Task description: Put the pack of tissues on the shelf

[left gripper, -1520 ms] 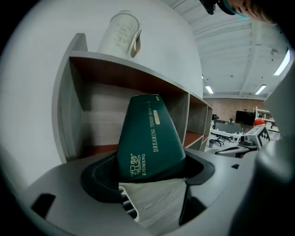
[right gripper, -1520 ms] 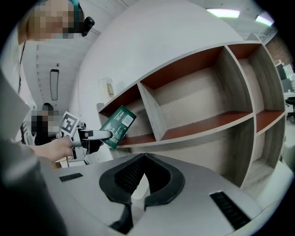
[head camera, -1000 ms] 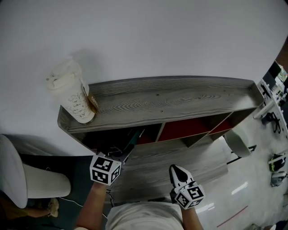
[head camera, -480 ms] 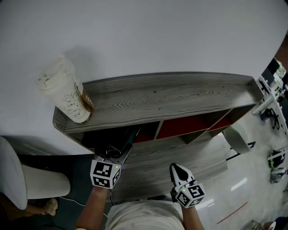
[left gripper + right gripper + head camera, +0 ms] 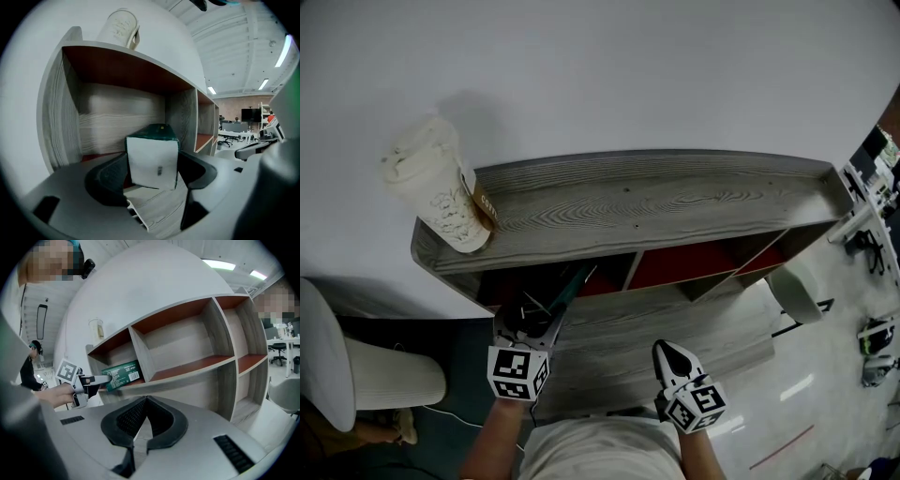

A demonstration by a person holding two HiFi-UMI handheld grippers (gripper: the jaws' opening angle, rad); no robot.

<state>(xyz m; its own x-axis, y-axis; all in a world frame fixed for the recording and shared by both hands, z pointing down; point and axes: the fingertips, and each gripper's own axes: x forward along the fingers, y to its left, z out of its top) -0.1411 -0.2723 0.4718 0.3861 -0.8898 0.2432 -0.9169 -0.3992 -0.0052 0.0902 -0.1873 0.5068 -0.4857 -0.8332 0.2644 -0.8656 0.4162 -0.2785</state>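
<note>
The pack of tissues [image 5: 153, 157], green with a white end face, lies on the board of the wooden shelf's [image 5: 656, 202] left compartment. In the right gripper view the green pack [image 5: 121, 374] shows its long side there, also resting on the board. My left gripper [image 5: 152, 164] is at the compartment's mouth with the pack's near end between its wide jaws; the jaws are closing and the pads do not press on it. In the head view the left gripper [image 5: 530, 317] points into that compartment. My right gripper [image 5: 669, 355] hangs shut and empty in front of the shelf.
A white paper cup with a lid [image 5: 441, 202] stands on the left end of the shelf's top board. The middle and right compartments [image 5: 187, 348] hold nothing. A white chair [image 5: 356, 375] is at the lower left, office furniture [image 5: 872, 253] at the far right.
My left gripper has drawn back from the left compartment toward the person, leaving the pack on the board. The right gripper has stayed where it was.
</note>
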